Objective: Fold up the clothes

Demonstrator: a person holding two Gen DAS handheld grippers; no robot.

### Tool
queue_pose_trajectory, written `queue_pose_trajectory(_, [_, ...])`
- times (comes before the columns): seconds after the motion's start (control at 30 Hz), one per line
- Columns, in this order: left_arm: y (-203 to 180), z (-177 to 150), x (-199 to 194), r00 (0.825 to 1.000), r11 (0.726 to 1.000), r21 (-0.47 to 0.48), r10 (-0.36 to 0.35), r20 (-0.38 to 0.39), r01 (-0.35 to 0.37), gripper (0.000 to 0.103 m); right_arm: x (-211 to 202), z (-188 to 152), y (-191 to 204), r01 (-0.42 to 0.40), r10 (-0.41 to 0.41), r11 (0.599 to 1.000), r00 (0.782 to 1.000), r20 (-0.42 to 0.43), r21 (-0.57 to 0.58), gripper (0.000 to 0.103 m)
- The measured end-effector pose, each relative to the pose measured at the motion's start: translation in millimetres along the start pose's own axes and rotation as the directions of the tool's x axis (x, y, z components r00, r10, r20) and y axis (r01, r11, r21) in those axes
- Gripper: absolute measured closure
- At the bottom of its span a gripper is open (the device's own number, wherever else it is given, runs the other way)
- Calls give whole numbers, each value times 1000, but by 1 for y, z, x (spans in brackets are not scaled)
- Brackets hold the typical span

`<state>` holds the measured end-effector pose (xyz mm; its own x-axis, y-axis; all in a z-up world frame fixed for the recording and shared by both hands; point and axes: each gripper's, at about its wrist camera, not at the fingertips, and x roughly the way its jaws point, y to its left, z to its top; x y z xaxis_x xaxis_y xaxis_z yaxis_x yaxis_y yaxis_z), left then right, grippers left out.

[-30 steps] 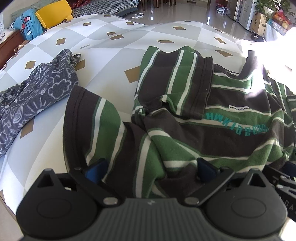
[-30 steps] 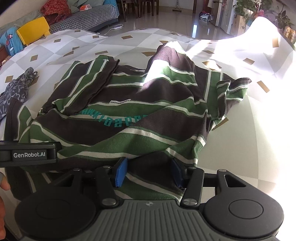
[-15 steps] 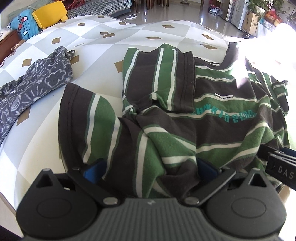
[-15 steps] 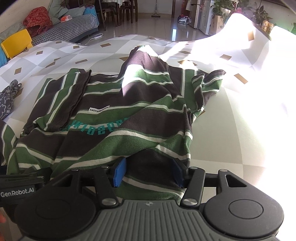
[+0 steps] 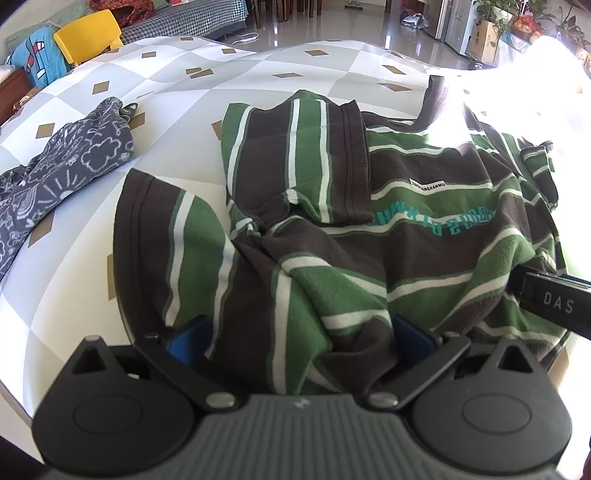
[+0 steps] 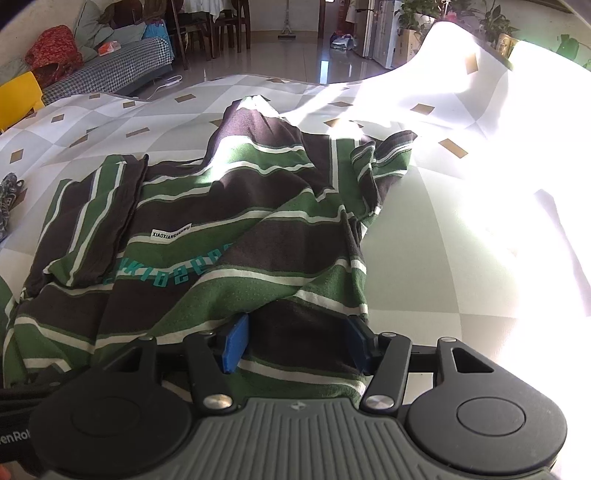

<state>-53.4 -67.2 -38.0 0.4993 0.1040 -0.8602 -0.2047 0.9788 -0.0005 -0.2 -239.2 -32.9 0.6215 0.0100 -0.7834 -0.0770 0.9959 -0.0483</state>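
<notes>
**Two grippers at the near edge of a striped shirt**

Two grippers work at the near hem of a green, brown and white striped shirt (image 5: 424, 236) that lies crumpled on a grey-and-white chequered cloth (image 5: 177, 96) with tan diamonds. The left gripper (image 5: 299, 339) has its blue pads set wide apart, with a bunched fold of the shirt heaped between them; whether the pads press the fabric cannot be told. The right gripper (image 6: 295, 343) also stands with its jaws apart, the shirt's hem lying between the blue pads (image 6: 234, 345), and the fabric sits loose there, with a gap beside the left pad. One sleeve (image 5: 295, 162) is folded over onto the shirt's body, next to a teal printed word and a small white label (image 6: 170, 233). A dark grey patterned garment (image 5: 62, 166) lies on the cloth to the left, well apart from the shirt. Strong sunlight washes out the cloth on the right. A yellow chair (image 5: 88, 35) stands beyond the far edge.
</notes>
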Motion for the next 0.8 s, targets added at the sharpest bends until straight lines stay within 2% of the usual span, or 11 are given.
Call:
queue_pose_trajectory(0.53, [-8,-4,-5,997,996,52,-74,11,73,0,3,4,-13,71,-71,996,997,-6,57,48])
queue_pose_trajectory(0.8, [3,1,-18,995,999,11,-39,90,38,0,-1,10,-16,65,-62,990,998,-26,122,49])
